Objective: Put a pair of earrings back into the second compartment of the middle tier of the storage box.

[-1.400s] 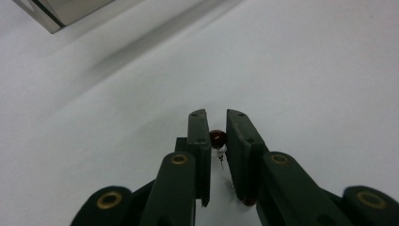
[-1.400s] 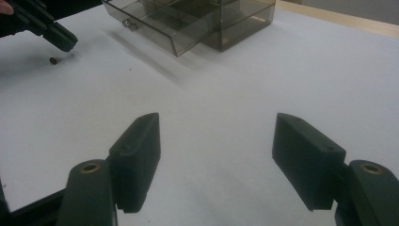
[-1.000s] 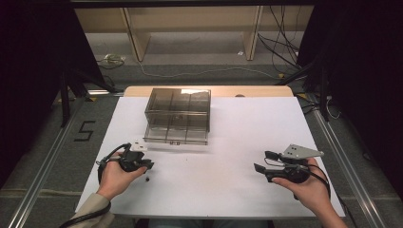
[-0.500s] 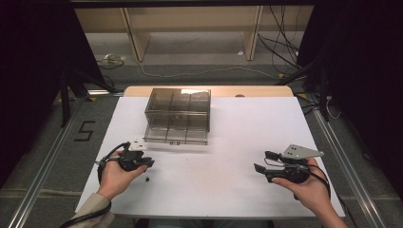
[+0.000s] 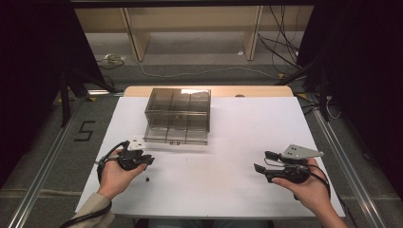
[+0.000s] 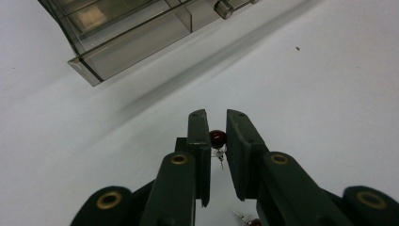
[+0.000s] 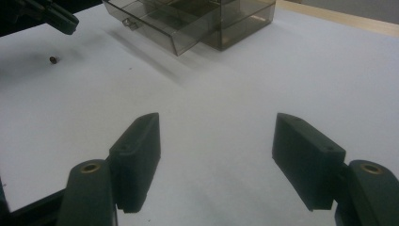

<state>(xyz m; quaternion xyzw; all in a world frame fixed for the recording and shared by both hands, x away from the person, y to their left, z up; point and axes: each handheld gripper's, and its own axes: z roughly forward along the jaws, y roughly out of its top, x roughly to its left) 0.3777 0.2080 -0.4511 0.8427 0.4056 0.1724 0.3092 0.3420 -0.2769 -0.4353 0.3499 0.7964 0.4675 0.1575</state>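
Lab recording bay, floor rails [image 5: 40, 190], trailing cables [image 5: 280, 35], blackout curtains [image 5: 366, 71]

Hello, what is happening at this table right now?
A person sits at a white table with a gripper in each hand. The left gripper has its jaws closed to a narrow gap around a small dark red bead with a metal pin. The right gripper is open and holds nothing. A smoky clear drawer box stands farther back, its lower drawer pulled out somewhat.
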